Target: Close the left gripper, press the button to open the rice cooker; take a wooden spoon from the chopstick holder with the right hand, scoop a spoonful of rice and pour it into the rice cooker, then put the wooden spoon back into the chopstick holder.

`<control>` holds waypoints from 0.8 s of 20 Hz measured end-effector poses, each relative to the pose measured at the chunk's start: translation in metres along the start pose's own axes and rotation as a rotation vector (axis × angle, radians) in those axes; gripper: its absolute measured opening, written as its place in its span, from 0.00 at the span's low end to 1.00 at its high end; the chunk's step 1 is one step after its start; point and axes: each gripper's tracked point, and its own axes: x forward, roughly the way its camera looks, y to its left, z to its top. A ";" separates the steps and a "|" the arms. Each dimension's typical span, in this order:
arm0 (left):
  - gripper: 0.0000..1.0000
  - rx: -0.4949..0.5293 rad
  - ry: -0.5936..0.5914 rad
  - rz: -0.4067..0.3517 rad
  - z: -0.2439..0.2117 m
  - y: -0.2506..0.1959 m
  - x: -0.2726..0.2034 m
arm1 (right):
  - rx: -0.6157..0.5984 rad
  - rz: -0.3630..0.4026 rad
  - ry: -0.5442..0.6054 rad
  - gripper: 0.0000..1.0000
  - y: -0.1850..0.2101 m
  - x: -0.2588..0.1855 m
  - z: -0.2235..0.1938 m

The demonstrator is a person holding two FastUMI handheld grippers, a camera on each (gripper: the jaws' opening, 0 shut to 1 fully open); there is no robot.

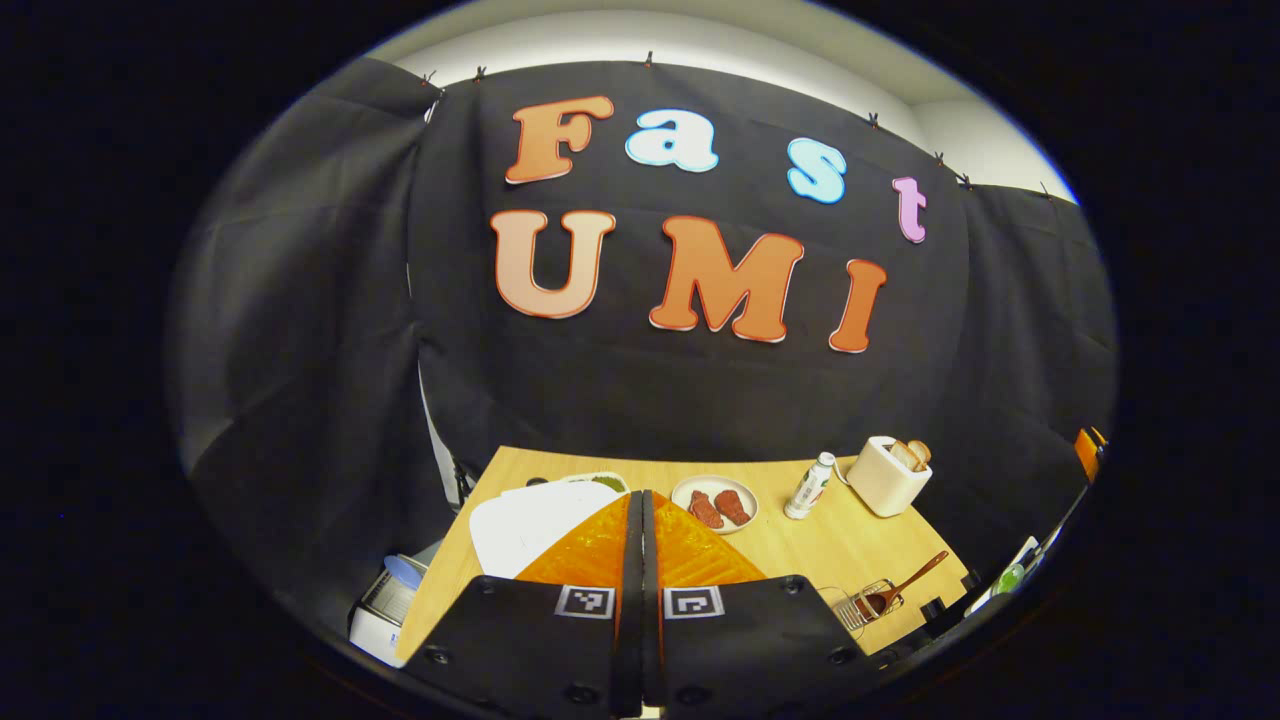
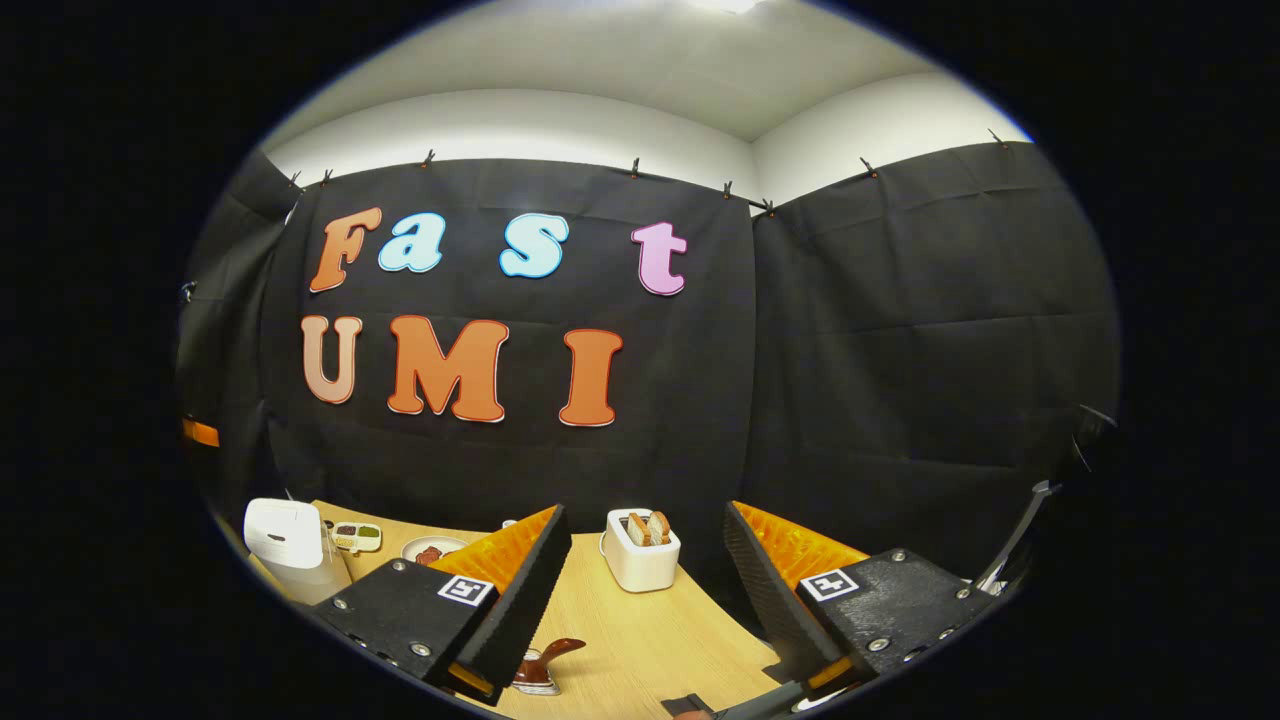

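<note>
- Left gripper view: the left gripper (image 1: 642, 530) sits nearest, its two fingers pressed together with nothing between them, raised over the near part of the wooden table (image 1: 830, 545).
- Just past the fingertips, by the table's left edge, lies the white rice cooker (image 1: 530, 520) with its lid down; the fingers hide part of it.
- At the near right corner of the table a wire chopstick holder (image 1: 862, 604) carries the wooden spoon (image 1: 905, 585), whose handle leans up and to the right.
- Farther back, in the middle of the table, is a plate (image 1: 715, 502) with two reddish pieces of food, then a small white bottle (image 1: 809, 487), then a white toaster (image 1: 888, 476) with bread in it near the far right corner.
- Right gripper view: the right gripper (image 2: 640, 590) is spread wide and holds nothing.
- Below its left finger, at the near edge of the table, the spoon and the holder's rim show in part.
- Beyond the gap between the fingers, the toaster stands by the far edge; the rice cooker stands at the far left, with a small sectioned dish (image 2: 357, 537) behind it.
</note>
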 end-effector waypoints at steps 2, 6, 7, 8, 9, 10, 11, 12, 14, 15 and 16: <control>0.04 -0.001 0.061 -0.002 -0.021 0.006 0.022 | -0.002 -0.007 0.005 0.96 -0.002 0.002 -0.002; 0.04 -0.017 0.162 0.006 -0.060 0.018 0.065 | 0.001 -0.019 0.019 0.96 -0.006 0.008 -0.007; 0.04 -0.023 0.189 0.011 -0.071 0.021 0.073 | -0.002 -0.026 0.021 0.96 -0.008 0.009 -0.009; 0.04 -0.027 0.207 0.017 -0.079 0.025 0.080 | -0.005 -0.032 0.025 0.96 -0.010 0.009 -0.009; 0.05 -0.034 0.233 0.021 -0.088 0.029 0.086 | -0.008 -0.038 0.029 0.96 -0.010 0.011 -0.010; 0.05 -0.044 0.250 0.021 -0.095 0.031 0.091 | -0.008 -0.043 0.032 0.96 -0.011 0.012 -0.012; 0.05 -0.054 0.266 0.022 -0.104 0.033 0.098 | -0.008 -0.046 0.036 0.96 -0.012 0.013 -0.013; 0.05 -0.059 0.283 0.025 -0.109 0.035 0.101 | -0.007 -0.050 0.041 0.96 -0.013 0.014 -0.015; 0.04 -0.059 0.308 0.029 -0.121 0.038 0.104 | -0.007 -0.056 0.051 0.96 -0.014 0.016 -0.018; 0.05 -0.052 0.323 0.035 -0.127 0.038 0.108 | -0.009 -0.058 0.055 0.96 -0.014 0.017 -0.019; 0.04 -0.045 0.335 0.037 -0.134 0.040 0.110 | -0.012 -0.059 0.060 0.96 -0.013 0.019 -0.021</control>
